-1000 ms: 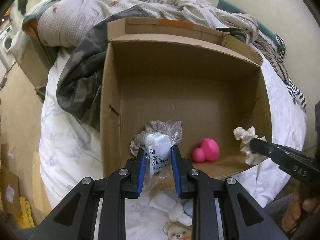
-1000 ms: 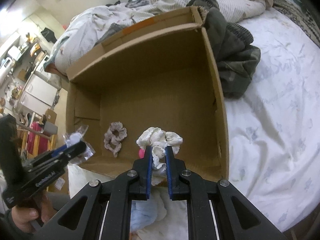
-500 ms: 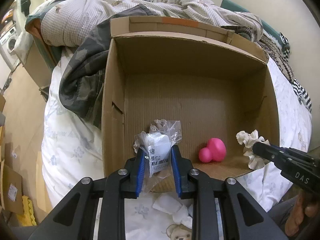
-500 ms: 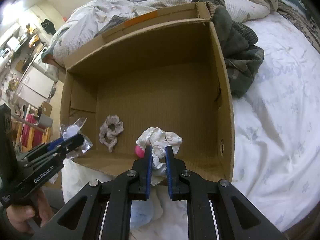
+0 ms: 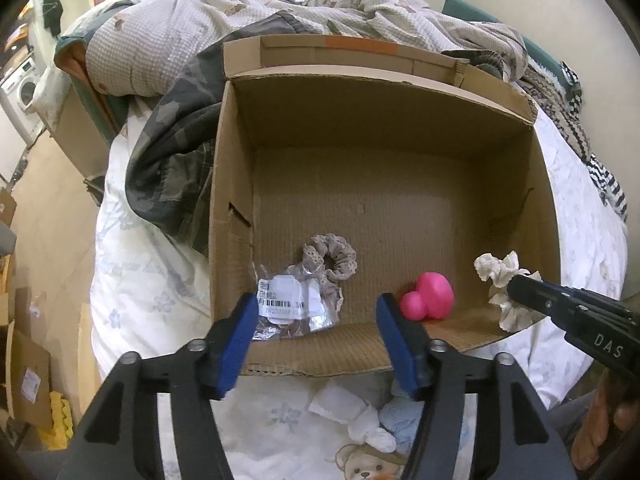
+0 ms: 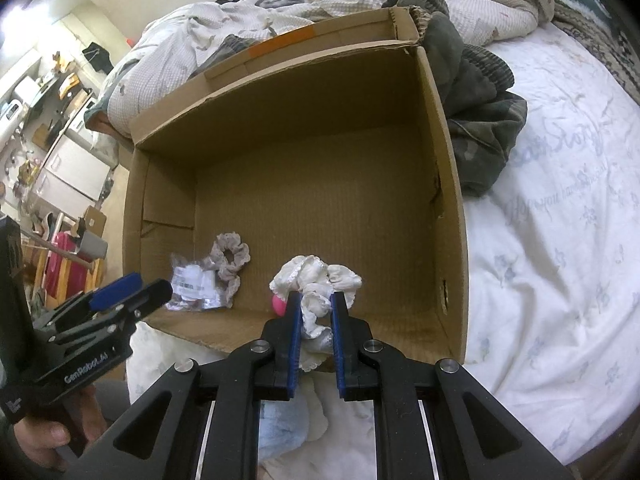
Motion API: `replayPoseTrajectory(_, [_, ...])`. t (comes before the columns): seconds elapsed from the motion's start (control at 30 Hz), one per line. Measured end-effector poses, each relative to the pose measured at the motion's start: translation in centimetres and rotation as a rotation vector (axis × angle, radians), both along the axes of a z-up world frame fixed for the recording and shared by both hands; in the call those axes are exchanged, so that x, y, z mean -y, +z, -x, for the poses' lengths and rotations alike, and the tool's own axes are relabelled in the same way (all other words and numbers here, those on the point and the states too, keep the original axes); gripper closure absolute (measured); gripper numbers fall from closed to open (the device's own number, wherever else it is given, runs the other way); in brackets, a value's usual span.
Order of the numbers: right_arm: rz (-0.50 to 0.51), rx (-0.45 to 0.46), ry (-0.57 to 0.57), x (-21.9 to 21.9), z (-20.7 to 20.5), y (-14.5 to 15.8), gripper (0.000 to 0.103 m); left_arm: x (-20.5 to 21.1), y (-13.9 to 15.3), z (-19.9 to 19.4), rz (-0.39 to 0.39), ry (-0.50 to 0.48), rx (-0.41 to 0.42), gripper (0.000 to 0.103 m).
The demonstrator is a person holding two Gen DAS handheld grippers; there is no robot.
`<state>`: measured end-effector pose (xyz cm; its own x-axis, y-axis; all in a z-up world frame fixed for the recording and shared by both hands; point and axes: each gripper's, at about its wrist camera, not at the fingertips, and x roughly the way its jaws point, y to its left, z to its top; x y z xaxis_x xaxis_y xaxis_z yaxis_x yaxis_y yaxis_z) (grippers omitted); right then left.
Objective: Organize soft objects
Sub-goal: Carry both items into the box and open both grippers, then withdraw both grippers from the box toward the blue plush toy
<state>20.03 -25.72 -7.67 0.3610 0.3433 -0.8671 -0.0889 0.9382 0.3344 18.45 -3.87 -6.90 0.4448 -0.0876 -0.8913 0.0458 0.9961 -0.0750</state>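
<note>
An open cardboard box (image 5: pixel 384 128) (image 6: pixel 288 128) stands on the bed. My left gripper (image 5: pixel 316 312) is open and empty above the box's near edge. A clear plastic packet with a barcode label (image 5: pixel 290 306) (image 6: pixel 192 286) lies on the box floor beside a grey scrunchie (image 5: pixel 332 258) (image 6: pixel 231 256). A pink soft toy (image 5: pixel 430 296) lies near the front; only a sliver of it shows in the right wrist view (image 6: pixel 277 305). My right gripper (image 6: pixel 314 306) (image 5: pixel 520 286) is shut on a white scrunchie (image 6: pixel 316 280) (image 5: pixel 500 276) over the box's near right corner.
A dark camouflage garment (image 5: pixel 172 168) lies left of the box, and a rumpled duvet (image 5: pixel 280 8) behind it. On the white sheet (image 6: pixel 560 240) in front of the box lie white and pale blue soft items (image 5: pixel 380 420) and a teddy bear (image 5: pixel 360 466).
My left gripper has opened and let go of the plastic packet, which now lies in the box by the grey scrunchie. My right gripper still holds the white scrunchie.
</note>
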Motion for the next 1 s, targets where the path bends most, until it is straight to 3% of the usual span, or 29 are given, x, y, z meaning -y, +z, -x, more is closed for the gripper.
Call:
replayPoseTrajectory(0.07, [-0.010,0.002,0.000,0.1,0.0,0.1,0.088,0.0,0.1,0.0,0.003,-0.002,0.000,0.044])
replayPoseTrajectory(0.13, [-0.013,0.008,0.004,0.0,0.0,0.2,0.080,-0.1,0.1,0.0,0.002,0.002,-0.001,0.044])
replayPoseTrajectory(0.17, [-0.013,0.008,0.003,0.0,0.1,0.2,0.064,-0.1,0.1,0.0,0.002,0.003,-0.002,0.044])
replayPoseTrajectory(0.2, [-0.008,0.007,-0.002,0.0,0.0,0.2,0.034,-0.1,0.1,-0.1,0.002,0.005,-0.003,0.044])
replayPoseTrajectory(0.23, [-0.008,0.010,-0.012,0.1,0.0,0.2,0.024,-0.1,0.1,-0.1,0.002,0.007,-0.003,0.044])
replayPoseTrajectory(0.6, [-0.037,0.041,-0.028,0.4,0.1,1.0,0.022,-0.2,0.3,0.2,-0.013,0.006,0.015,0.044])
replayPoseTrajectory(1.0, [-0.047,0.091,-0.068,1.2,2.1,2.8,0.022,-1.3,3.2,3.3,-0.048,0.001,0.102,0.044])
